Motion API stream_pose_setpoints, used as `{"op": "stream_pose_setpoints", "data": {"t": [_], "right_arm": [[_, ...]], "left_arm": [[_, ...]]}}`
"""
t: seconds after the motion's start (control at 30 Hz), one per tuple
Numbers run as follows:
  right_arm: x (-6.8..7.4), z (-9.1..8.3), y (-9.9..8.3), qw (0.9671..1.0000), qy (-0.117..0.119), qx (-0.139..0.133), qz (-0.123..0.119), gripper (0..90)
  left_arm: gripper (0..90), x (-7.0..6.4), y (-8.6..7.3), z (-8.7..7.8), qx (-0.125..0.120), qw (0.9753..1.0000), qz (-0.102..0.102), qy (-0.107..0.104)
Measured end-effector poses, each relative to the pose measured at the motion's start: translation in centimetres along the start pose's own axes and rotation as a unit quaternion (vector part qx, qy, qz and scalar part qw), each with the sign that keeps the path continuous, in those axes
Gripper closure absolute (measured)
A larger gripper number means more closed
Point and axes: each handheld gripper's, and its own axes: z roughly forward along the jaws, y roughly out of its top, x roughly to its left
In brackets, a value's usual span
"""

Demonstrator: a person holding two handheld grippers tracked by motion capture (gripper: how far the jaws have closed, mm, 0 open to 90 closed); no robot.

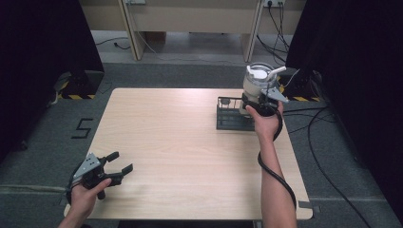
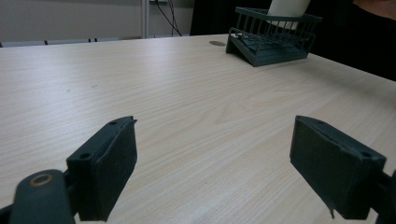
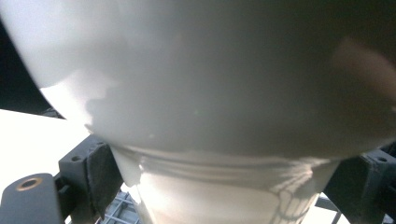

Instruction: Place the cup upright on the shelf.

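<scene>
**Right gripper clamps cup at the rack**

In the high view, the right gripper [image 1: 261, 102] sits at the upper right of the frame, its jaws closed on a white cup [image 1: 256, 80] that stands at the right end of the dark wire rack [image 1: 230, 118]. The right gripper view has the cup [image 3: 210, 116] pressed between both jaws, with rack wires below. The left gripper [image 1: 116, 164] rests at the lower left of the table [image 1: 190, 156], jaws spread wide and holding nothing, well apart from the rack [image 2: 271, 39].
</scene>
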Motion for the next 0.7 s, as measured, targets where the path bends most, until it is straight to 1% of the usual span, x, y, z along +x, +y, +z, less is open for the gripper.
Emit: {"op": "stream_pose_setpoints", "data": {"t": [0.03,0.2,0.23,0.27,0.37,0.4,0.7], "right_arm": [[-0.1,0.0,0.0,1.0000,0.000,-0.001,-0.002,11.5],[-0.2,0.2,-0.3,1.0000,0.001,0.002,0.002,11.4],[-0.2,0.2,-0.4,1.0000,0.001,0.003,0.002,11.5],[-0.2,0.3,-0.5,1.0000,-0.001,0.005,0.008,11.4],[-0.3,0.4,-0.7,0.9999,-0.002,0.009,0.005,11.4],[-0.3,0.5,-0.9,0.9999,-0.002,0.010,0.008,11.4],[-0.5,0.9,-1.7,0.9997,-0.004,0.021,0.014,11.4]], "left_arm": [[14.5,0.0,0.0,0.0,0.000,1.0000,0.000,0.000],[14.5,0.0,0.0,0.0,0.000,1.0000,0.000,0.000],[14.4,0.0,0.0,0.0,0.000,1.0000,-0.001,-0.001],[14.5,0.0,0.0,0.0,0.000,1.0000,0.000,0.000],[14.4,0.0,0.0,0.0,0.000,1.0000,-0.001,0.000],[14.4,0.0,0.0,0.0,0.000,1.0000,-0.001,0.000],[14.5,0.0,0.0,0.0,0.000,1.0000,0.000,-0.001]]}}
